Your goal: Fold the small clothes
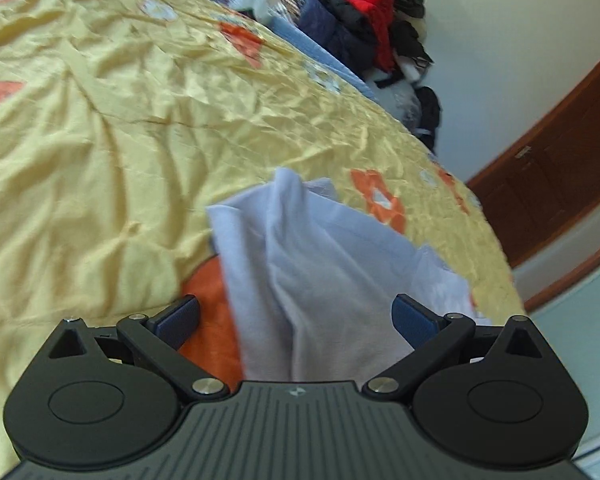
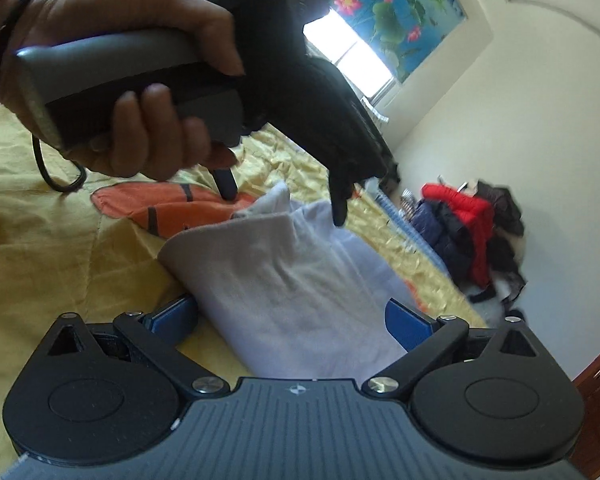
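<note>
Blue finger pads (image 1: 178,318) of the left gripper (image 1: 296,316) stand wide apart, released, with a pale lilac garment (image 1: 320,280) running up between them but pinched by neither. Across from it the right gripper (image 2: 292,316) is likewise spread, its pads clear on either side of the same cloth (image 2: 284,280). From the right-hand view, the left gripper (image 2: 284,200) points down at the far end of the garment, its tips just above or touching the fabric; which, cannot be told. A person's hand (image 2: 140,80) wraps that tool's grey handle. The garment lies bunched and creased near the edge of a bed, on a rumpled yellow bedspread (image 1: 100,140) with orange flowers. It looks perhaps loosely doubled, not neat; smoothing and further folds appear left to do. A heap of coats (image 1: 360,20) sits against the wall.
</note>
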The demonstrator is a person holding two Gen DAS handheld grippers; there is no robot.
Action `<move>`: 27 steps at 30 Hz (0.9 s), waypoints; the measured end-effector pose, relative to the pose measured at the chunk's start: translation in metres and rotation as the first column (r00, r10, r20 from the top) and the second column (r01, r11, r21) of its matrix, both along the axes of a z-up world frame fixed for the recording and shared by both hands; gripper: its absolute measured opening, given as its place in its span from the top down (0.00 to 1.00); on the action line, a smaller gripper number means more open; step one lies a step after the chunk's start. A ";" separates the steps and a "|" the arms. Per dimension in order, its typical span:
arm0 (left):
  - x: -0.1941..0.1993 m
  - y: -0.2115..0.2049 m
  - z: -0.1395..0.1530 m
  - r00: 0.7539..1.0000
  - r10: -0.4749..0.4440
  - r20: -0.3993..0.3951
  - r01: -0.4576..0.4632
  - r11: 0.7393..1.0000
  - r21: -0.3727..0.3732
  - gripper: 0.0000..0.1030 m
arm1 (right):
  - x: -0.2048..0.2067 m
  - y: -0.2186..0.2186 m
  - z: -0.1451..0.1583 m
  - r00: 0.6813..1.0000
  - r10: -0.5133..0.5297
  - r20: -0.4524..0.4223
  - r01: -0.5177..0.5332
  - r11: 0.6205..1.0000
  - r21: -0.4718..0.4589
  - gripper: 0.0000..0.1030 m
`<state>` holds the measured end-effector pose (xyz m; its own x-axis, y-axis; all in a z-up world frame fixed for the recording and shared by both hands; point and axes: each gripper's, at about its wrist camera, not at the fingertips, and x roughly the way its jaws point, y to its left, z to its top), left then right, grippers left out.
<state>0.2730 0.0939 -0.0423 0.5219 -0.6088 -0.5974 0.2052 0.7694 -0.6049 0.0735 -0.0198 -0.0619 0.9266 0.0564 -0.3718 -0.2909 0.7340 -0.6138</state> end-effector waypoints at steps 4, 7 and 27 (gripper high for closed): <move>0.016 -0.011 -0.003 0.996 -0.079 -0.030 0.077 0.995 -0.060 0.00 | 0.015 0.007 0.001 1.000 -0.010 -0.002 0.010 1.000 0.002 0.12; 0.027 -0.019 -0.004 0.994 -0.100 -0.039 0.096 0.992 -0.077 0.01 | 0.022 0.012 -0.001 1.000 -0.002 -0.011 0.002 1.000 -0.008 0.25; 0.042 -0.036 -0.001 0.997 0.067 -0.033 -0.065 0.997 0.046 0.92 | 0.028 0.003 0.010 0.996 0.074 -0.045 -0.070 0.993 0.092 0.90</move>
<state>0.3151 0.0584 -0.0436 0.5389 -0.5458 -0.6416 0.1325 0.8071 -0.5753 0.1011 -0.0165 -0.0518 0.9003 0.1572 -0.4059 -0.3721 0.7617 -0.5304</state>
